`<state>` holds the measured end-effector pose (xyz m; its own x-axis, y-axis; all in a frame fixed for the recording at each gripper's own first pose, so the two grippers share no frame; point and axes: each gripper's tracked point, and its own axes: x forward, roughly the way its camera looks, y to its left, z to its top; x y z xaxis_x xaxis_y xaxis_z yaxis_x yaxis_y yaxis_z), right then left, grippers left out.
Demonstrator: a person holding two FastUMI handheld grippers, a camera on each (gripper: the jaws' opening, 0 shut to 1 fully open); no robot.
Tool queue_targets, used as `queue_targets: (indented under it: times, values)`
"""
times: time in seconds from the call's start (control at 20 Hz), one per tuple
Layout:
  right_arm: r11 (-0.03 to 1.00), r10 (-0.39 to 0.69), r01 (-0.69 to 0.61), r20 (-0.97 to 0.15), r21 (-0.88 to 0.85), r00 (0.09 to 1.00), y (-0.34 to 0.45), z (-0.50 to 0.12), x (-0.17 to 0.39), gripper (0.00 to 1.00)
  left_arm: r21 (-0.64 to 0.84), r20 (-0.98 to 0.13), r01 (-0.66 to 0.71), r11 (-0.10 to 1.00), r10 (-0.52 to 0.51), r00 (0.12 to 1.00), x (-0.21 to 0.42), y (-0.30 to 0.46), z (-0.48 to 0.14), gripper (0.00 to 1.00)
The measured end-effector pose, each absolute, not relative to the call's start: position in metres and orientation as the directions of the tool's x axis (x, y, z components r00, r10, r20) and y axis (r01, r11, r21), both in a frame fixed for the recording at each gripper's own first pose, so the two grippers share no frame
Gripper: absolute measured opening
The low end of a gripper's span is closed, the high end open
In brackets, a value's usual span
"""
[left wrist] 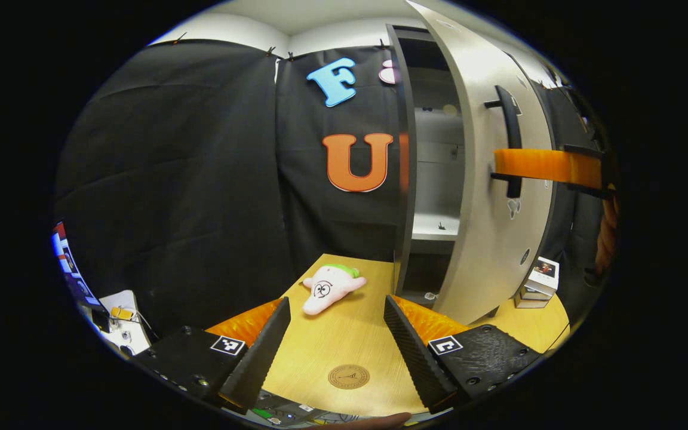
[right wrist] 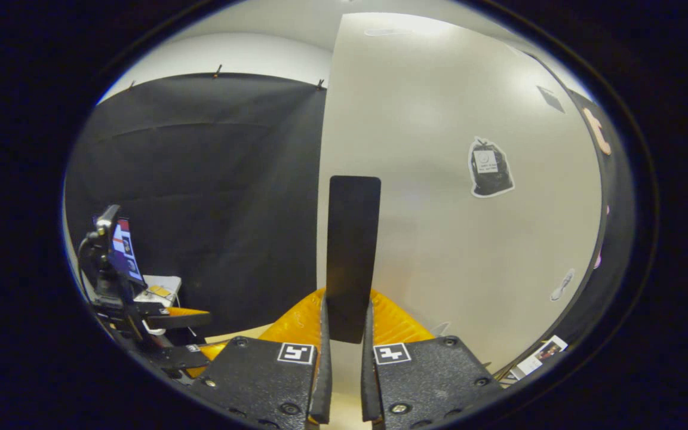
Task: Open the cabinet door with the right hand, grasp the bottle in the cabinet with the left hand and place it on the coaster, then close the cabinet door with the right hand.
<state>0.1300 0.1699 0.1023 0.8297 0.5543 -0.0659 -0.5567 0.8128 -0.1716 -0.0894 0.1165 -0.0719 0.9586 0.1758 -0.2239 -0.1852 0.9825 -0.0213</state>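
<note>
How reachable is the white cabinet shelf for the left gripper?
Probably yes: the grey cabinet door stands open, right gripper shut on its black handle; the open left gripper faces the gap.

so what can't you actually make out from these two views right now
- Bottle: the left gripper view looks into the cabinet through a narrow gap; the door hides most of the shelves.
- Door handle: in the right gripper view, its lower end is hidden between the right gripper's fingers.
- Small boxes: print too small.

In the left gripper view, the coaster [left wrist: 349, 377] lies on the tabletop [left wrist: 344, 334] at lower centre, the plush toy [left wrist: 331, 288] behind it. The cabinet [left wrist: 433, 173] stands right of centre, its door [left wrist: 499, 197] ajar, small boxes [left wrist: 538, 282] at lower right.
</note>
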Motion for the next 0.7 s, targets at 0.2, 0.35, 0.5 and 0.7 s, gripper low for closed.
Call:
queue_targets:
  times: [0.2, 0.35, 0.5, 0.7]
  values:
    - [0.785, 0.593, -0.600, -0.095, -0.155, 0.800, 0.171, 0.102, 0.131, 0.24, -0.030, -0.216, -0.140, 0.990, 0.130, 0.968, -0.063, 0.102, -0.065, 0.95]
    - [0.774, 0.609, -0.620, -0.117, -0.129, 0.785, 0.174, 0.101, 0.134, 0.23, -0.025, -0.206, -0.092, 0.995, 0.085, 0.975, -0.048, 0.084, -0.064, 0.95]
    - [0.785, 0.601, -0.612, -0.117, -0.097, 0.790, 0.171, 0.104, 0.134, 0.23, -0.021, -0.196, -0.028, 0.999, 0.024, 0.980, -0.031, 0.057, -0.059, 0.95]
    - [0.819, 0.562, -0.570, -0.112, -0.061, 0.819, 0.164, 0.112, 0.133, 0.23, 0.004, -0.165, 0.065, 0.998, -0.064, 0.984, 0.003, 0.013, -0.047, 0.96]
